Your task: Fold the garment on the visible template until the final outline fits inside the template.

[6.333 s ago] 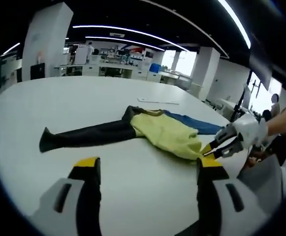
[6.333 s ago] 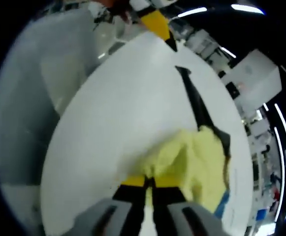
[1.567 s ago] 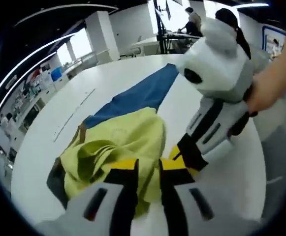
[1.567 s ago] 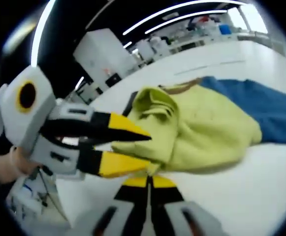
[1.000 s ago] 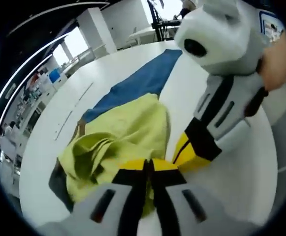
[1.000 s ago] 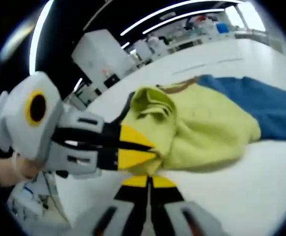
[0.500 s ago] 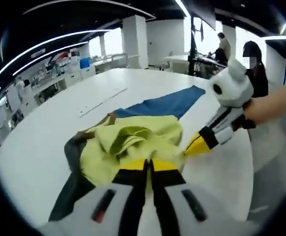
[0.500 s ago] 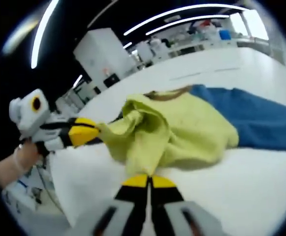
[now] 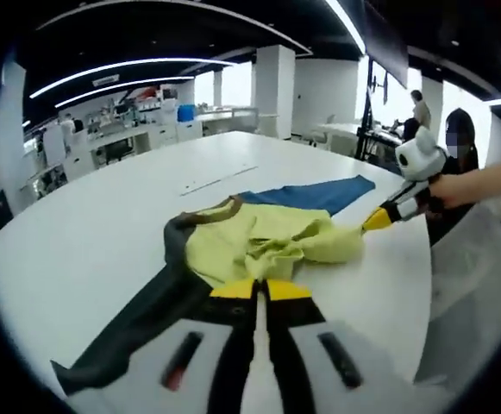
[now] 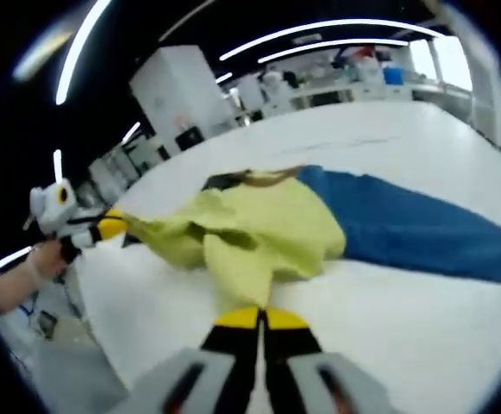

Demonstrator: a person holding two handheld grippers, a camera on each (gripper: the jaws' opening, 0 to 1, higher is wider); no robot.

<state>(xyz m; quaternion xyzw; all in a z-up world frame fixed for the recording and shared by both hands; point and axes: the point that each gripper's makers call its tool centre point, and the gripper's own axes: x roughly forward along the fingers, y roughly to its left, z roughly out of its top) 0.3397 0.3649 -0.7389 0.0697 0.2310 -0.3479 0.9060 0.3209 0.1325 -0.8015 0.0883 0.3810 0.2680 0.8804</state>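
While the garment (image 9: 259,237) lies on the white table (image 9: 86,224), left gripper (image 9: 259,291) and right gripper (image 10: 259,317) each pinch its yellow fabric, jaws closed.

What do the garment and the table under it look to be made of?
Garment: soft matte fabric, probably a knit, in yellow, blue and dark panels; it bunches into limp folds where both grippers pinch it. Table: smooth white hard top, likely laminate, with a faint sheen.

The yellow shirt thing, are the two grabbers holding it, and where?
Yes. Both hold the garment. The left gripper is shut on the yellow edge nearest its camera; the right gripper pinches another part of that yellow edge, stretching it between them.
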